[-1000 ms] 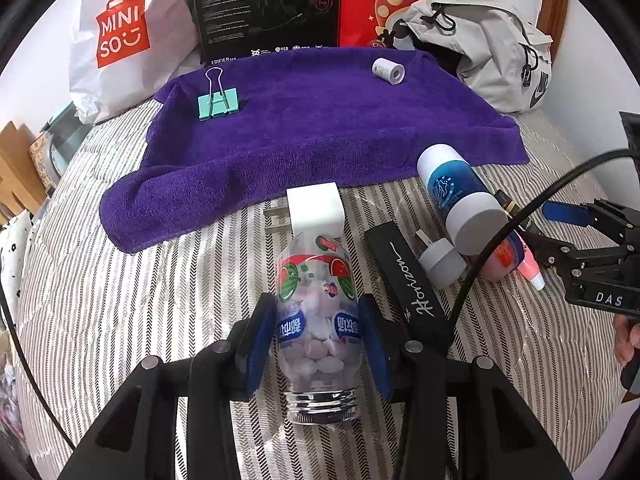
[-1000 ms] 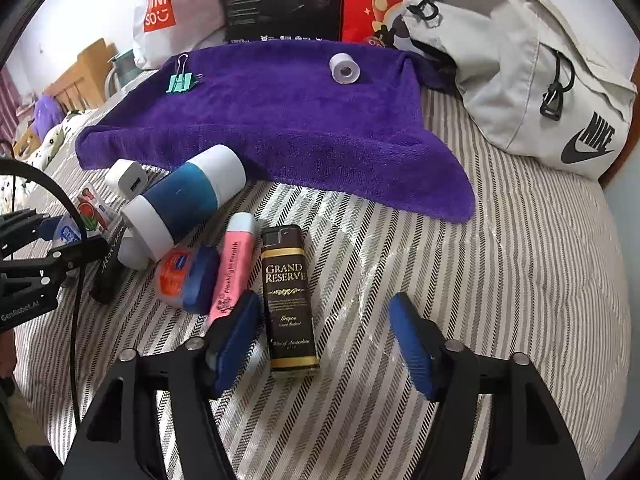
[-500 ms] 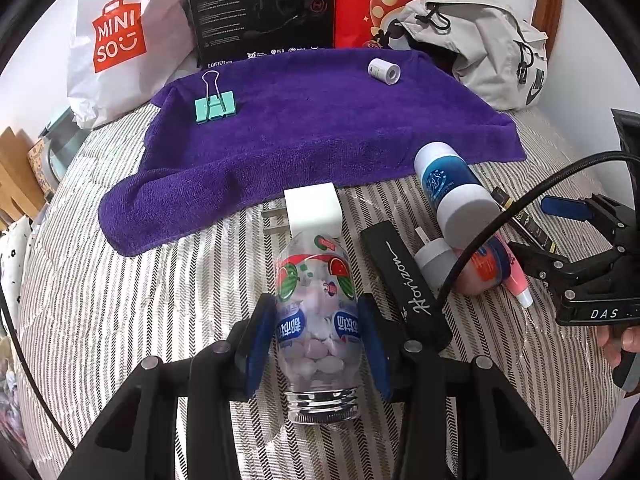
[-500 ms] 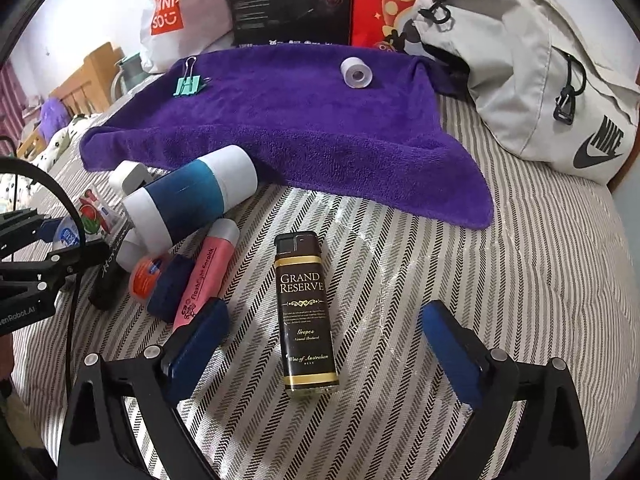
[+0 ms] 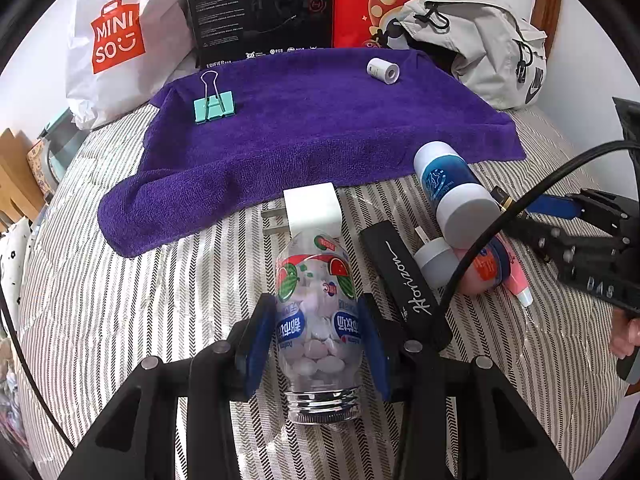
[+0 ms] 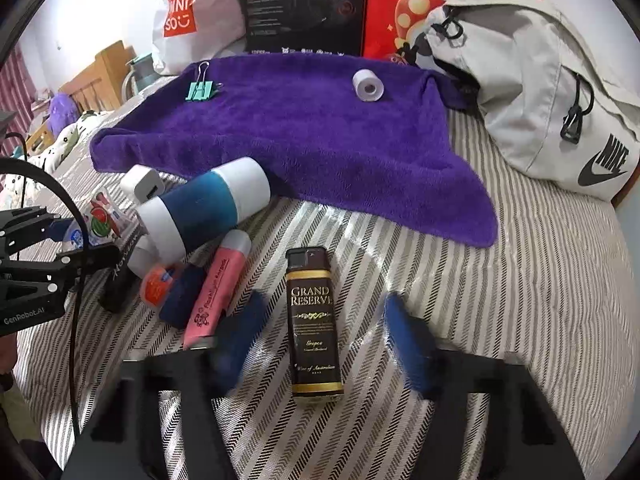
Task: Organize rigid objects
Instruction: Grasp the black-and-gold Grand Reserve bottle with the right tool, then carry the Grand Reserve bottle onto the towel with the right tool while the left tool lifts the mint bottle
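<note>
the left hand-held gripper (image 5: 318,344) is clamped on a clear candy bottle (image 5: 318,320), likely ready to carry it to the purple towel (image 5: 320,132) at the bed's far edge, where a clip (image 5: 213,106) and tape roll (image 5: 383,70) already sit. the right hand-held gripper (image 6: 326,340), fingers apart, straddles a brown lighter (image 6: 314,320) on the striped bed (image 6: 540,280); bags and boxes line the wall.

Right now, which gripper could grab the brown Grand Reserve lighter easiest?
Probably the right gripper: it's open with the lighter lying between its fingers. The left gripper is shut on the candy bottle.
</note>
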A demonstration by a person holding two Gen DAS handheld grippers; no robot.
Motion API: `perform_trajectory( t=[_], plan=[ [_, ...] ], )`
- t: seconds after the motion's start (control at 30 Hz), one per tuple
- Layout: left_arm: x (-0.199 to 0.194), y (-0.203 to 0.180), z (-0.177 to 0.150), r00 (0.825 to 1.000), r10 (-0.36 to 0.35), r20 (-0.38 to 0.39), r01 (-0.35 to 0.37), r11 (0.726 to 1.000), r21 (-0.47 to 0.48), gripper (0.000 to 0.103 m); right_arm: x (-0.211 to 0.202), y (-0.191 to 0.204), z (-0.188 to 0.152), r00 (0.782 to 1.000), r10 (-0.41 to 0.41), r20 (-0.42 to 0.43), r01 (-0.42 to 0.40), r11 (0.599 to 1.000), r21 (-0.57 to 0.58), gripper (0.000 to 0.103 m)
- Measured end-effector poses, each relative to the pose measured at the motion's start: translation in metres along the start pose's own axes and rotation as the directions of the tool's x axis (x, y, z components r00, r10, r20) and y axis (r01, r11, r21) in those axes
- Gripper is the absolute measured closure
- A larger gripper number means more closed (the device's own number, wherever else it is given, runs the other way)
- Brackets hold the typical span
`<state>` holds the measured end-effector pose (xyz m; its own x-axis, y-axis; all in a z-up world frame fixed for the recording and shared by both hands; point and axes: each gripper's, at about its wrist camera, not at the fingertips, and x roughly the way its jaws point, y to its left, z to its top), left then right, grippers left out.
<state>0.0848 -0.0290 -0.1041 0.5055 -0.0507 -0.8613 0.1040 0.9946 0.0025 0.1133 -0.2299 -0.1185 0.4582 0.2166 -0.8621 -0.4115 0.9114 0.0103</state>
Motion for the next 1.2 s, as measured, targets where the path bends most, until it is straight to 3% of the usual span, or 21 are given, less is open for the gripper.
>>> perform_trajectory(
  t=[0.07,0.73,1.2],
  plan=[
    [0.0,0.0,0.0,1.0,-0.001,0.0,0.001,1.0,-0.002,0.062,-0.001,-0.003,0.001,1.0,0.024,-0.011,-0.024,1.0,0.009,0.079],
    [0.0,0.001,-0.001,1.0,-0.007,0.008,0.007,1.0,-0.001,0.063,-0.006,0.001,-0.008,1.0,-0.003,-0.02,0.002,1.0,-0.026,0.077],
    [-0.007,0.012,0.002,1.0,-0.019,0.011,0.019,1.0,-0.019,0.063,-0.013,-0.003,-0.004,0.999,0.036,-0.038,-0.036,0.999,0.005,0.079]
  ],
)
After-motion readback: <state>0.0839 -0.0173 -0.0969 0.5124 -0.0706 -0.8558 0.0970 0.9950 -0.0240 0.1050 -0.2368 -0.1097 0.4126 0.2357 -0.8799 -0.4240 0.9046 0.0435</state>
